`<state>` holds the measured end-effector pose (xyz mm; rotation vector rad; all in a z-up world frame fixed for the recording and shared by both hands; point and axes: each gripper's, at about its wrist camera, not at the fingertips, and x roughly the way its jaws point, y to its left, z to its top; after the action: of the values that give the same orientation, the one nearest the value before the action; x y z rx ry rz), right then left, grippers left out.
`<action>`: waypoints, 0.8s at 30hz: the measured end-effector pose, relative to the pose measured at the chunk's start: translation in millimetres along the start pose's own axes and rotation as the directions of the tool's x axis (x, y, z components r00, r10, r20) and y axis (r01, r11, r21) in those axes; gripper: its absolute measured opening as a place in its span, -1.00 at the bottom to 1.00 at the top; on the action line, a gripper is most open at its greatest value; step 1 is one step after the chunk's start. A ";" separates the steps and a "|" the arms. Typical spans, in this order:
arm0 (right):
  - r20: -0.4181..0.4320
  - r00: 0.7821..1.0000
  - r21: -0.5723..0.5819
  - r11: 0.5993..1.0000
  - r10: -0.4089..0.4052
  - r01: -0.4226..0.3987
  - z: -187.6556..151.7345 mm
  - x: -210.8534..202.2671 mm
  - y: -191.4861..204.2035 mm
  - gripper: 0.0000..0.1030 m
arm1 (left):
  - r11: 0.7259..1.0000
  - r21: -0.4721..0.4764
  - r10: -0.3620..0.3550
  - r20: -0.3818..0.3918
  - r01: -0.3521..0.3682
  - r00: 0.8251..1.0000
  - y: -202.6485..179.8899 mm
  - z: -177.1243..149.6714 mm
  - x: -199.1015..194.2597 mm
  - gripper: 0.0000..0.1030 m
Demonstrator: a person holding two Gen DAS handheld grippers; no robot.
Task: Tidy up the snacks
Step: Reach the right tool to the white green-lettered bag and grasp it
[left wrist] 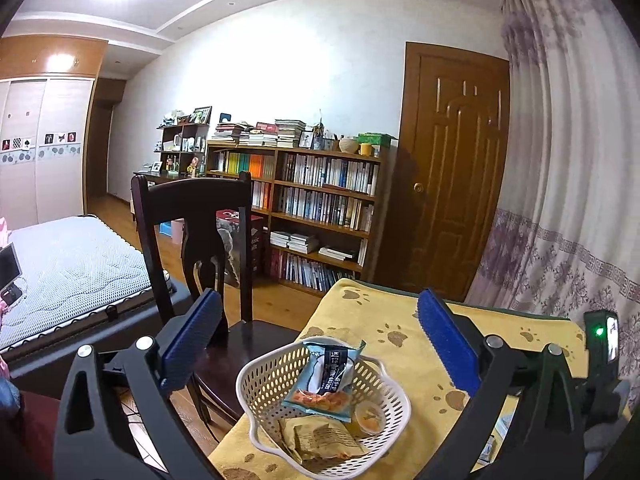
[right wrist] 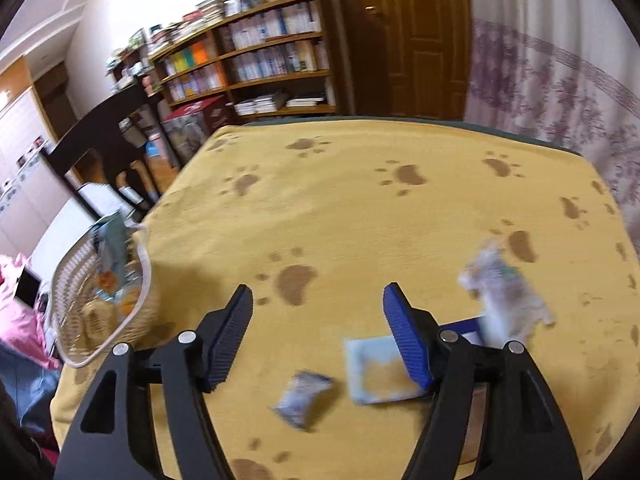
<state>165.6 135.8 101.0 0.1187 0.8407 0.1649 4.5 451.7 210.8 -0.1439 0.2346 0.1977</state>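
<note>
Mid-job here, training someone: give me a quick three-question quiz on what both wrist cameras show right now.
1. True or false: the white perforated plastic basket already holds snack packets.
2. The right gripper is: A) shut on a packet, B) open and empty, C) out of view.
3. What pattern marks the yellow tablecloth?

Key:
1. True; a teal-edged packet and others lie inside.
2. B.
3. Brown paw prints.

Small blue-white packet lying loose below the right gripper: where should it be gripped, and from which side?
Judging from the blurred view, the small packet lies flat on the yellow cloth. Come from above with the open right gripper, pinching across its narrower width.
</note>
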 end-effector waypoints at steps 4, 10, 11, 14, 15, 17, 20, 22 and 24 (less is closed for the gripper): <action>0.005 0.998 0.024 0.997 -0.067 0.067 7.6 -2.2 -38.7 0.37 | 1.000 0.011 -0.005 -0.005 0.005 1.000 -4.7 -1.6 0.6 0.94; -0.018 0.991 0.064 0.989 -0.132 0.133 13.8 1.7 -89.0 0.40 | 0.999 0.037 -0.014 -0.014 0.014 1.000 -16.1 -5.0 3.2 0.94; -0.024 0.989 0.072 0.987 -0.144 0.145 14.6 3.7 -97.1 0.40 | 0.999 0.042 -0.015 -0.015 0.016 1.000 -16.7 -6.1 3.6 0.94; -0.058 0.987 0.100 0.983 -0.149 0.154 16.8 13.2 -120.0 0.40 | 0.998 0.058 -0.024 -0.021 0.025 0.999 -22.1 -8.3 4.1 0.94; -0.069 0.987 0.107 0.982 -0.146 0.153 17.2 16.3 -124.7 0.40 | 0.997 0.065 -0.029 -0.024 0.030 0.999 -24.5 -8.7 5.0 0.94; -0.095 0.984 0.119 0.980 -0.148 0.159 18.3 25.3 -134.3 0.40 | 0.996 0.077 -0.033 -0.027 0.035 0.999 -28.4 -10.2 5.8 0.94; -0.113 0.981 0.118 0.978 -0.158 0.171 17.8 35.0 -139.7 0.40 | 0.995 0.094 -0.038 -0.031 0.040 0.999 -34.0 -12.2 6.6 0.94; -0.126 0.979 0.113 0.979 -0.158 0.172 17.6 41.4 -142.8 0.40 | 0.994 0.103 -0.040 -0.033 0.044 0.999 -36.7 -13.0 7.6 0.94; -0.139 0.978 0.090 0.982 -0.155 0.168 18.0 46.8 -140.2 0.40 | 0.993 0.111 -0.043 -0.036 0.047 0.998 -39.1 -13.5 9.0 0.94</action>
<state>223.5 6.6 54.9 0.1354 0.9863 -0.0235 18.4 413.1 200.2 -0.0411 0.2751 0.1372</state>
